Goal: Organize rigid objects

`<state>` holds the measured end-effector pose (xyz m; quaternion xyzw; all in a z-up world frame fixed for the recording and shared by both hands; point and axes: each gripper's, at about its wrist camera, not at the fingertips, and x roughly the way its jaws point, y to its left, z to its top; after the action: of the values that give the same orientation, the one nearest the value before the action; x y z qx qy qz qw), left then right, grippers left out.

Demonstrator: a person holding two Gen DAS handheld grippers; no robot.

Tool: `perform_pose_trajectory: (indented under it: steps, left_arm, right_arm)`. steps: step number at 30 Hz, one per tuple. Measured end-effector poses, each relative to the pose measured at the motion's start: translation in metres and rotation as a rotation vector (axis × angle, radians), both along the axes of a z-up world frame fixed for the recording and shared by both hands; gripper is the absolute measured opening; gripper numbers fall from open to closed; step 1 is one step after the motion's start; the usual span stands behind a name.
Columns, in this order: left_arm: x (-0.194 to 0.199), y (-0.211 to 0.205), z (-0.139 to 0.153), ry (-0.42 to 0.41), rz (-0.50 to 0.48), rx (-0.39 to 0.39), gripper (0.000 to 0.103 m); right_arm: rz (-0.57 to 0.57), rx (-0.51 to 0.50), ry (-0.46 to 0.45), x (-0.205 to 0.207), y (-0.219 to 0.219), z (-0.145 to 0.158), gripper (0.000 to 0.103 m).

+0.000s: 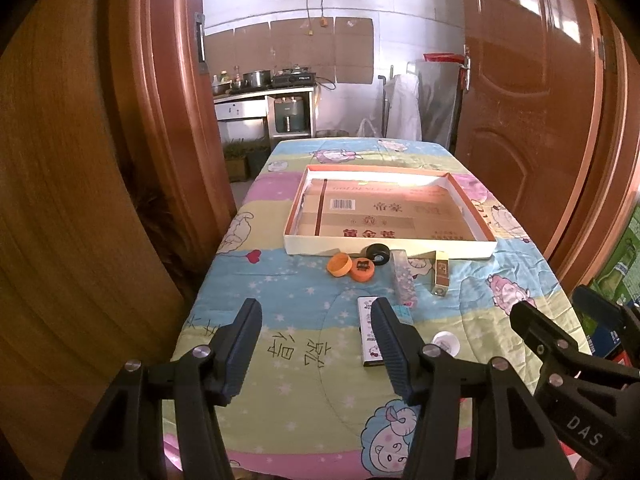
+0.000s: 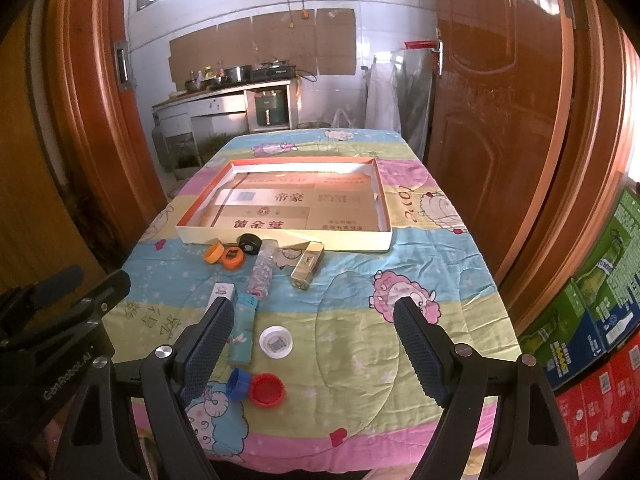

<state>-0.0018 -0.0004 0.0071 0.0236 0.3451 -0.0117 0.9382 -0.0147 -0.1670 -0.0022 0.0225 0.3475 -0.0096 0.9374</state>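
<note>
Covering the table (image 2: 420,264), a cartoon quilt faces a kitchen counter (image 2: 208,100).

Black claws (image 1: 316,344), ribbed blue-black pads, silver screws.

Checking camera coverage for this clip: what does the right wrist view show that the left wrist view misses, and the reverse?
Only the right wrist view shows the round blue plastic cap and round red plastic cap near the table's front edge. Only the left wrist view shows nothing extra among the objects. Both share the shallow white cardboard tray, two orange caps, and black cap.
</note>
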Motion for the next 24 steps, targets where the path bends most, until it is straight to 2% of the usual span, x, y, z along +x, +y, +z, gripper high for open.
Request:
perform_pose_trajectory:
  steps: [24]
  left_arm:
    - [-0.0027,-0.0024,-0.0003,0.004,-0.009,-0.004,0.057]
  right_arm:
    - [0.002,0.006,0.000,0.0001,0.0003,0.0000,0.083]
